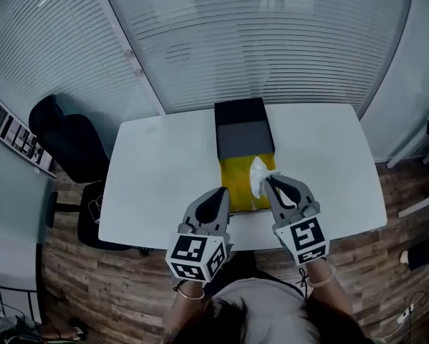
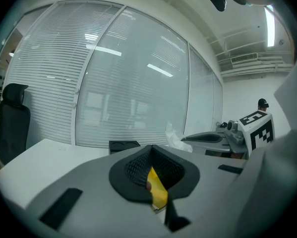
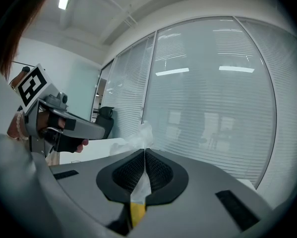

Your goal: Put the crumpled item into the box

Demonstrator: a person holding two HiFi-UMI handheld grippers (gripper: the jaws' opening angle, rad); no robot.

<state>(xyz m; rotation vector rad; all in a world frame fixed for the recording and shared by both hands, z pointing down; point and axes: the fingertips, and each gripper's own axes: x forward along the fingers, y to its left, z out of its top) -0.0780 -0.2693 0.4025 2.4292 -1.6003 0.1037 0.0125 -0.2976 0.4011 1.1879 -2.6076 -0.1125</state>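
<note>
Your right gripper (image 1: 268, 181) pinches the crumpled white tissue (image 1: 258, 172) above the yellow-lined box (image 1: 237, 190); your left gripper (image 1: 219, 191) clamps its yellow edge.

I read this as an office: floor-to-ceiling glass partition walls with horizontal white blinds (image 1: 271, 41), a black swivel office chair (image 1: 67, 145), a plain white rectangular table (image 1: 164, 178), wood-plank flooring (image 1: 92, 285), and ceiling strip lights (image 2: 270, 26).
</note>
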